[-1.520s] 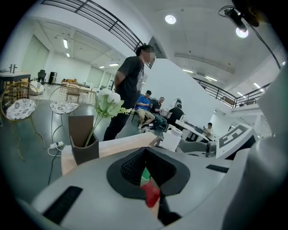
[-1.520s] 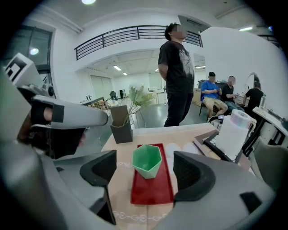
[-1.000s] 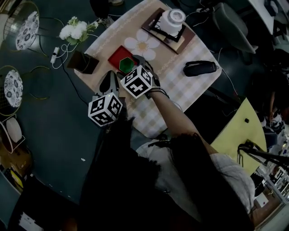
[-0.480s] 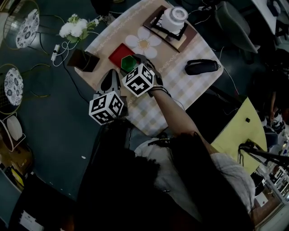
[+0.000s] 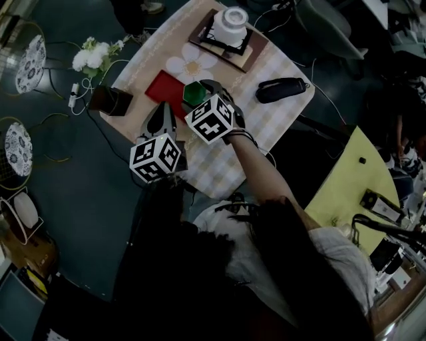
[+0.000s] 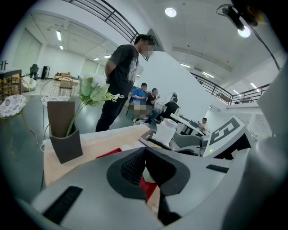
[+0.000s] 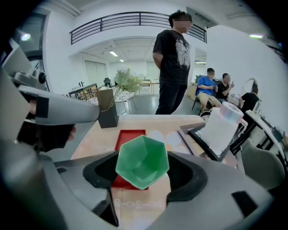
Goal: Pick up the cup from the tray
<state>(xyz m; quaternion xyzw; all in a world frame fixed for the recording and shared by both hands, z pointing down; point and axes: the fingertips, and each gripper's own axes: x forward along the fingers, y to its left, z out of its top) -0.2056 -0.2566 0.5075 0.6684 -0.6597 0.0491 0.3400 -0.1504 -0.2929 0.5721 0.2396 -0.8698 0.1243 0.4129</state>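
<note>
A green hexagonal cup (image 5: pixel 195 93) sits between the jaws of my right gripper (image 5: pixel 200 90), which is shut on it. In the right gripper view the cup (image 7: pixel 142 161) hangs tilted, its mouth toward the camera, above the near end of the red tray (image 7: pixel 129 137), with both pads of the right gripper (image 7: pixel 143 170) against its sides. In the head view the red tray (image 5: pixel 163 88) lies just left of the cup. My left gripper (image 5: pixel 163 110) hovers near the table's front left, shut and empty; its view shows the left gripper (image 6: pixel 145 155) pads meeting at their tips.
A white jug (image 5: pixel 231 20) stands on a dark tray at the table's far end, beside a flower-shaped mat (image 5: pixel 189 68). A black case (image 5: pixel 281 88) lies to the right. A dark vase (image 5: pixel 110 100) with flowers is at the left edge. A person (image 7: pixel 173 58) stands beyond the table.
My right gripper's jaws have drawn in on the green cup, and the cup has shifted off the tray's middle toward its right edge. The left gripper has stayed beside it.
</note>
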